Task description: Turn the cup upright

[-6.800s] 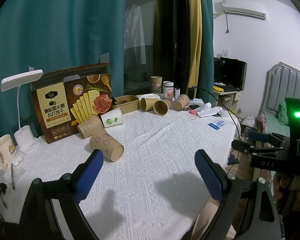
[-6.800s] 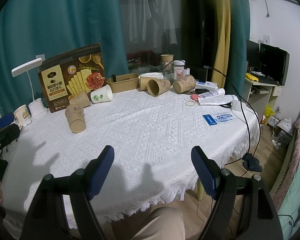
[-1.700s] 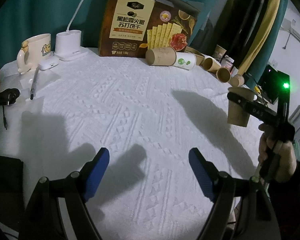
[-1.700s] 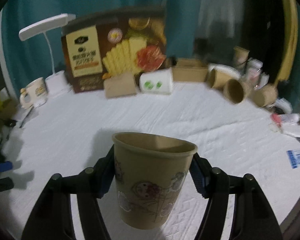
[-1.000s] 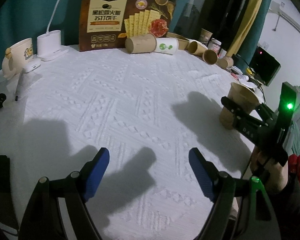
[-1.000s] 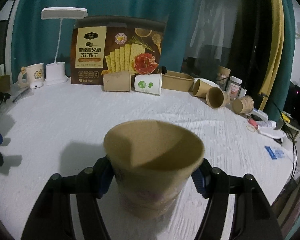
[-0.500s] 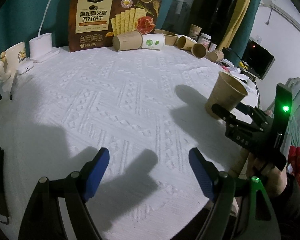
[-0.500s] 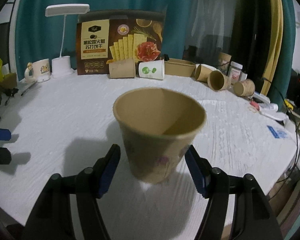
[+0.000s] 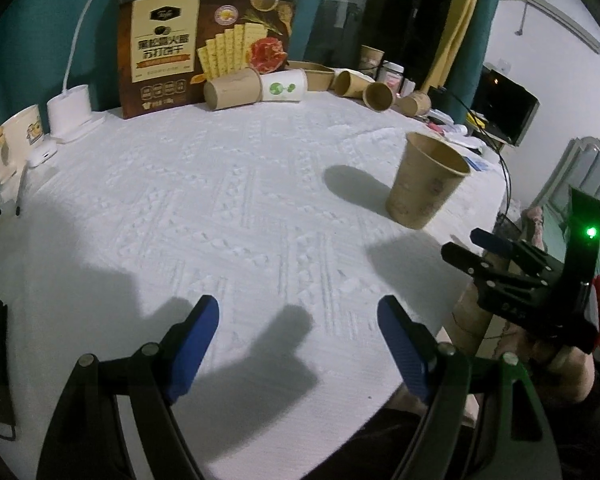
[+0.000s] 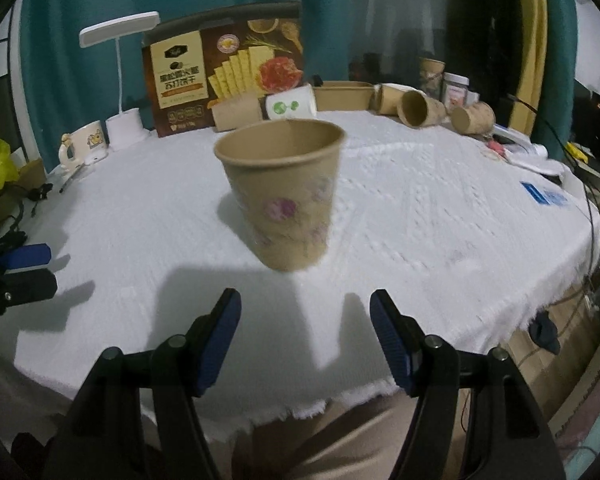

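Note:
A brown paper cup with a pink flower print [image 10: 286, 196] stands upright, mouth up, on the white tablecloth [image 10: 420, 208]. It also shows in the left wrist view [image 9: 426, 180] near the table's right edge. My right gripper [image 10: 305, 336] is open and empty, drawn back just short of the cup. It shows in the left wrist view [image 9: 482, 254] at the right, off the table's edge. My left gripper [image 9: 298, 340] is open and empty over the near side of the table, far from the cup.
Several paper cups [image 9: 236, 90] lie on their sides along the back, in front of a cracker box [image 9: 204, 40]. A white desk lamp [image 9: 70, 114] and a mug [image 9: 14, 140] stand at the back left. Papers and cables [image 10: 540, 160] lie at the right edge.
My right gripper has let go of the cup and pulled back from it. The cup now stands free and upright on the cloth. The left gripper stays open over the near side.

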Demonstrator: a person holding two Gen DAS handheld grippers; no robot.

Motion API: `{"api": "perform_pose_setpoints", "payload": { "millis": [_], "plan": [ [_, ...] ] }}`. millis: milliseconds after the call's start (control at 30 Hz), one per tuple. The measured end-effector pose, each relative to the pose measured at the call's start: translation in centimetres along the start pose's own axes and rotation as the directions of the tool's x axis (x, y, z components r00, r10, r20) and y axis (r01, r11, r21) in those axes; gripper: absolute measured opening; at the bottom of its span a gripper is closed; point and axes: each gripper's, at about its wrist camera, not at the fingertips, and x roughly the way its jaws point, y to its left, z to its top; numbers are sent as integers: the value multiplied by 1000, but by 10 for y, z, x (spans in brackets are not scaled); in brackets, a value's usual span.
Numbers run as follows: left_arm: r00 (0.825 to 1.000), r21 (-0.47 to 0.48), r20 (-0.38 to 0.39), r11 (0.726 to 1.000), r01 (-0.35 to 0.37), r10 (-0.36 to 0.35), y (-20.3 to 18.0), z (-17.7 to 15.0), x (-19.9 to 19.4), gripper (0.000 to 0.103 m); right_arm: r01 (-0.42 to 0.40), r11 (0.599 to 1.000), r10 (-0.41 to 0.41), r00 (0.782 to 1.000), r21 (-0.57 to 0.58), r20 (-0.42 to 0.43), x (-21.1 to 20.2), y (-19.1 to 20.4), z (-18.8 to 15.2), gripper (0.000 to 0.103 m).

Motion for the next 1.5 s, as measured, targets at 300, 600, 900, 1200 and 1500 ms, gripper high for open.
{"api": "perform_pose_setpoints", "payload": {
  "millis": [300, 600, 900, 1200, 1500],
  "plan": [
    [1000, 74, 3, 997, 13, -13, -27, 2, 2, 82, 40, 995, -38, 999, 92, -26, -27, -30, -11, 65],
    [995, 148, 81, 988, 48, -60, -57, 8, -11, 82, 84, 984, -82, 996, 158, -14, -57, -60, -16, 65],
    [980, 164, 121, 977, 137, -158, -74, 22, -28, 82, 125, 974, -132, 991, 191, 23, -89, -81, -8, 65],
    [957, 211, 227, 969, 131, -179, -90, 33, -62, 86, 144, 973, -165, 981, 182, 104, -130, -82, 6, 65],
    [910, 267, 383, 962, 56, -159, -101, 31, -101, 95, 137, 974, -173, 964, 179, 201, -175, -67, 18, 65]
  ]
}}
